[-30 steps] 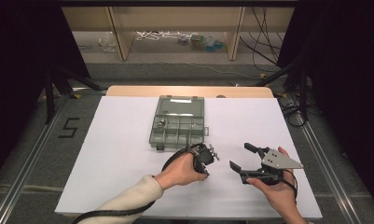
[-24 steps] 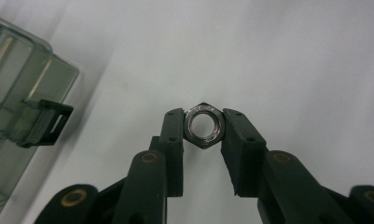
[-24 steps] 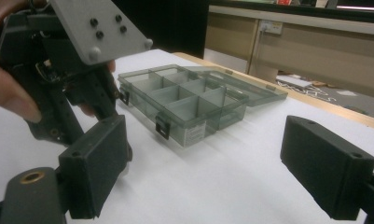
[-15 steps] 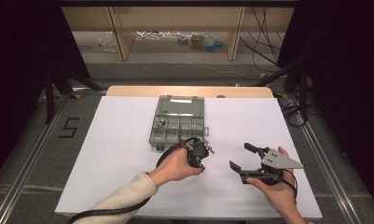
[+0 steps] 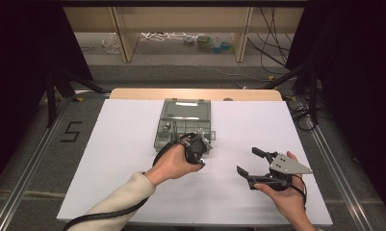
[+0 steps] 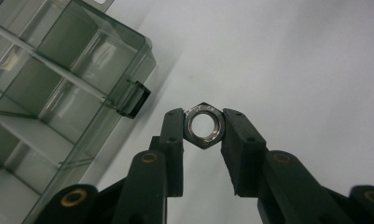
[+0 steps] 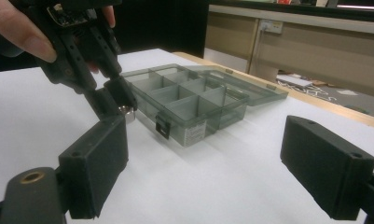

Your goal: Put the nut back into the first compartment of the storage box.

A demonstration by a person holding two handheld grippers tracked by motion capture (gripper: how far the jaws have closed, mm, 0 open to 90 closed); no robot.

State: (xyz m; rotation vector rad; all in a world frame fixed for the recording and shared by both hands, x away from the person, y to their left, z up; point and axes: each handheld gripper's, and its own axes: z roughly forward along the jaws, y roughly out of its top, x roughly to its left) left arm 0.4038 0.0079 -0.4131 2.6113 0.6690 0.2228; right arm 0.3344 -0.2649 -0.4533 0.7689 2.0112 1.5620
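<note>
**Inspector:** Start at the left. What does the left gripper [image 6: 202, 128] carry?

**Assistant:** A steel hex nut [image 6: 203, 125], clamped between its two black jaws, one pad on each opposite flat. The nut's bore faces the camera in the left gripper view. It hangs above the white tabletop [image 5: 123, 144], just off the front right corner of the box.

**Inspector:** The box itself?

**Assistant:** A smoky clear plastic compartment box [image 5: 183, 126], near the middle of the far edge of the tabletop. Its lid lies open flat toward the far edge. A black latch [image 6: 133, 98] sits on its front wall. Small parts lie in one left compartment; I cannot tell what they are.

**Inspector:** And to the right?

**Assistant:** The right gripper [image 5: 251, 161] rests low near the front right corner of the tabletop, well apart from the box. Its jaws stand wide apart with nothing between them.
</note>
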